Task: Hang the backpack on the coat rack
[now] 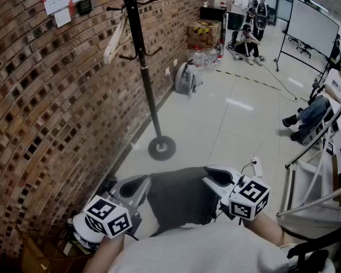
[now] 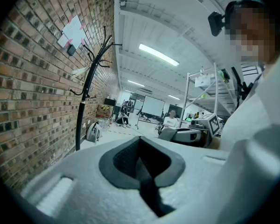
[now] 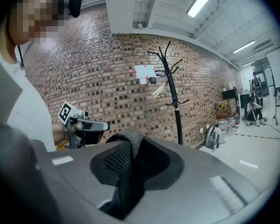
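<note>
Dark grey backpack (image 1: 179,198) held up close to the torso, between 2 grippers. Jaws of right gripper (image 1: 215,178) clamped on a dark strap (image 3: 129,141) of the pack. Jaws of left gripper (image 1: 140,185) closed at the pack's left edge, with dark fabric pinched between the pads. Black coat rack (image 1: 142,56) upright beside the brick wall (image 1: 40,107) — well ahead, apart from the pack.
</note>
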